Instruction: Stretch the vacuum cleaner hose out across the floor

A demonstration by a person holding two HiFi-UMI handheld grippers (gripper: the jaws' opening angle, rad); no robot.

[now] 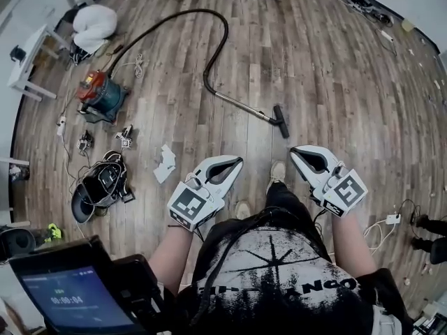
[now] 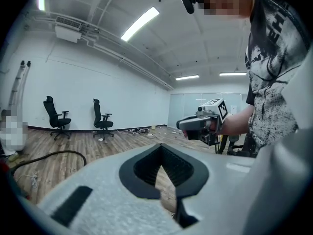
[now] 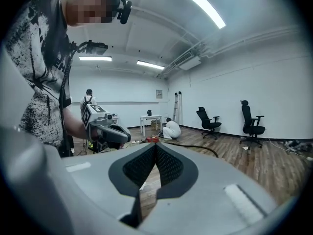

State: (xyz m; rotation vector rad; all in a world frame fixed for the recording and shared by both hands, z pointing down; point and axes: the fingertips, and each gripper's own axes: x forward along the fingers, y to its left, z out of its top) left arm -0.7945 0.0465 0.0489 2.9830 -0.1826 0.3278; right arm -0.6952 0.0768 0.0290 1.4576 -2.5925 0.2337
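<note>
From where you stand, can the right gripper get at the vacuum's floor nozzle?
Probably, after bending down. The floor nozzle lies on bare wooden floor just ahead of the shoes, nothing between it and the right gripper, whose shut, empty jaws must open first.

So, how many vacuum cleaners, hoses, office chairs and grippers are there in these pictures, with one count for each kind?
Vacuum cleaner: 1
Hose: 1
Office chairs: 2
Grippers: 2 (left gripper, right gripper)
Total: 6
</note>
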